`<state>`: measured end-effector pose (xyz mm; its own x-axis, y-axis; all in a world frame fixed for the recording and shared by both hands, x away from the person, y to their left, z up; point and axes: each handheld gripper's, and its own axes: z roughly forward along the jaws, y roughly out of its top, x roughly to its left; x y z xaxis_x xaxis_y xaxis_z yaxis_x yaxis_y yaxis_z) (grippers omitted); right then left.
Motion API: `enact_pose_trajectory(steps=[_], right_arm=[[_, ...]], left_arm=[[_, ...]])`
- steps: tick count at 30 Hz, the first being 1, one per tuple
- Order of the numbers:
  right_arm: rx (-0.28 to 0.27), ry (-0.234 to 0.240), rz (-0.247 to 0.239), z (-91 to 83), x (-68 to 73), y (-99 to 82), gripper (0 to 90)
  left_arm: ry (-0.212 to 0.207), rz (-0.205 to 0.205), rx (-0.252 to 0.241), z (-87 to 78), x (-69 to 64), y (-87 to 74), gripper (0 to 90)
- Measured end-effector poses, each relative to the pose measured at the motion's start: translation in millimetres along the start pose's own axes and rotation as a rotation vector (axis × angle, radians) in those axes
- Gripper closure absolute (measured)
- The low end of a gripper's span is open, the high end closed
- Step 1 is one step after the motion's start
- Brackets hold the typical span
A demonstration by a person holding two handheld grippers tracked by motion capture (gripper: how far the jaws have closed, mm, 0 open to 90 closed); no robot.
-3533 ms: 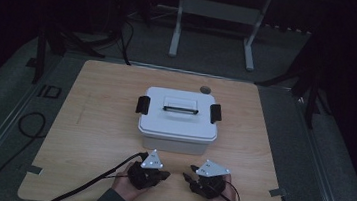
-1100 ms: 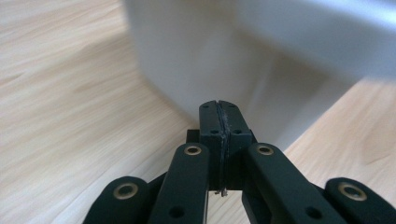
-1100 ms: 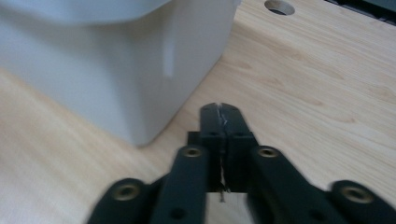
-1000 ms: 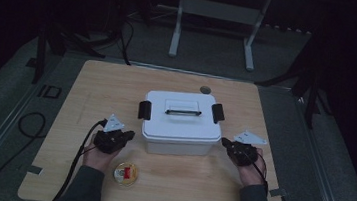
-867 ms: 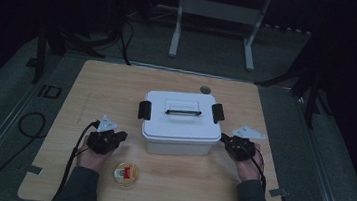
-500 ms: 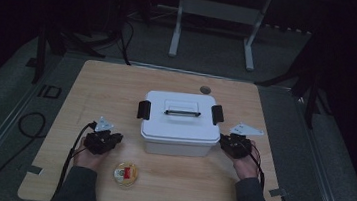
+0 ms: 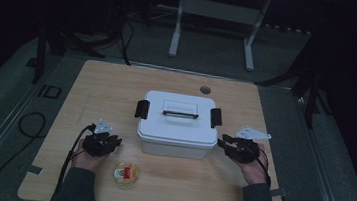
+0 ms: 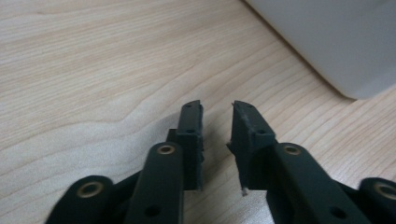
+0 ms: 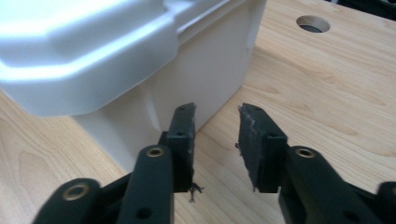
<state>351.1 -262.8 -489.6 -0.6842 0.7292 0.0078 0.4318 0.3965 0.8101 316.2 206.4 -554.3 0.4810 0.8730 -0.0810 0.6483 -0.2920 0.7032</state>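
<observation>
The left gripper (image 7: 103,144) rests low over the table (image 7: 92,91), at 8 o'clock from the box (image 7: 178,125). Its jaws have just been opening and stand a little apart, with nothing between them; in the left gripper view the box corner (image 8: 336,42) lies ahead at about 1 o'clock, not touching. A small round dish (image 7: 125,173) with something red in it sits near this gripper, at 5 o'clock from it.

The box is white, in the middle of the table, with its lid on, a handle (image 7: 180,112) on top and a black latch at each short end: left latch (image 7: 141,108), right latch (image 7: 215,118). Its long axis runs left to right, so each hand has one end nearer to it.

The right gripper (image 7: 234,145) is just beside the right end of the box, below the latch. Its jaws have also just been opening, wider, and hold nothing; in the right gripper view the box wall (image 9: 187,79) is at 11 o'clock.

I judge the next move depends on each gripper reaching its own latch, which lies up and inward from the jaws.

No brand, label or writing can be read.
</observation>
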Motion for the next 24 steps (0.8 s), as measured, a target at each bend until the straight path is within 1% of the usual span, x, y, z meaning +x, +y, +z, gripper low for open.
enact_pose_trajectory(steps=[3, 6, 9, 12, 13, 15, 18, 22, 24], right_arm=[[0.011, 0.003, -0.010, -6.0, -2.6, 3.3, 59.8], [0.037, 0.017, -0.046, -11.0, -1.8, 7.5, 57.6], [0.055, 0.025, -0.076, -15.6, -1.6, 11.9, 56.1], [0.067, 0.024, -0.082, -19.4, -2.8, 15.3, 54.6], [0.080, 0.027, -0.083, -24.7, -6.0, 19.6, 52.7], [0.089, 0.037, -0.079, -29.5, -8.9, 23.3, 52.5], [0.105, 0.028, -0.094, -36.6, -12.0, 28.6, 52.8], [0.099, 0.020, -0.120, -45.4, -12.1, 34.3, 51.2], [0.099, 0.013, -0.124, -47.6, -11.8, 35.8, 50.5]], left_arm=[[0.003, 0.004, -0.003, 1.3, 0.0, -0.1, 68.4], [0.002, 0.004, -0.015, 2.7, -0.1, -0.3, 62.7], [0.007, 0.013, -0.016, 3.3, -1.9, -0.4, 59.5], [0.016, 0.024, -0.018, 4.0, -4.2, -0.7, 58.2], [0.016, 0.024, -0.019, 4.0, -4.3, -0.8, 57.0], [0.016, 0.024, -0.020, 4.1, -4.6, -1.0, 56.2], [0.020, 0.027, -0.026, 4.7, -6.2, -1.4, 54.8], [0.035, 0.058, -0.018, 5.1, -9.3, -1.5, 52.4], [0.036, 0.056, -0.020, 5.4, -10.1, -1.5, 51.8]])
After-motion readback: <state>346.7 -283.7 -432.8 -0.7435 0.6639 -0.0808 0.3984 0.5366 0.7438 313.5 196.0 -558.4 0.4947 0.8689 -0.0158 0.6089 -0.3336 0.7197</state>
